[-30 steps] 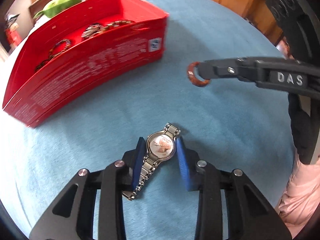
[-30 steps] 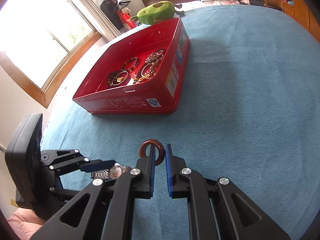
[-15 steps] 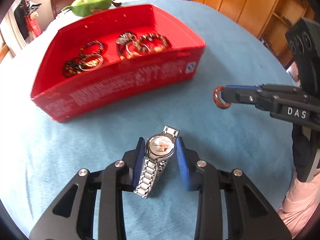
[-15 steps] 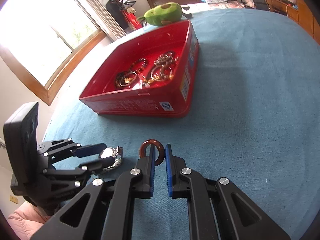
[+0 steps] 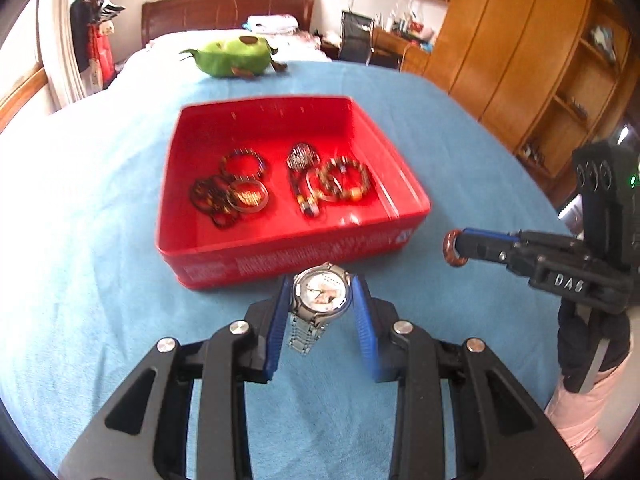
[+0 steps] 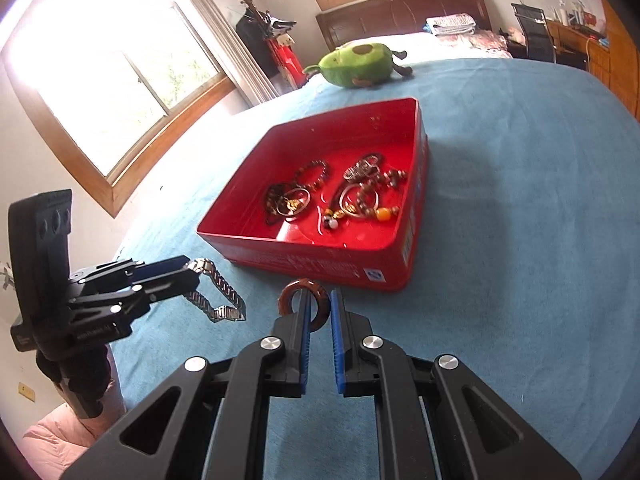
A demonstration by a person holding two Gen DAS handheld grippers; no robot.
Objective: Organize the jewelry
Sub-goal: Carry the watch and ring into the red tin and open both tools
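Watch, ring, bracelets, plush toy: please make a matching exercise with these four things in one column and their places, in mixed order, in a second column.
Things:
1. watch
2. ring
3. bracelets
4. plush toy

Places:
A. inside the red tin
B. between the jaws of the right gripper
C. on the blue cover, beyond the tin
D. between the jaws of the left gripper

Pairs: 1-D, 2-B, 3-A, 4-C

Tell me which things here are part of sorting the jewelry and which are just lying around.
Part of the job: watch in the left gripper, brown ring in the right gripper, red tin holding bracelets.

Lying about: avocado plush, blue blanket.
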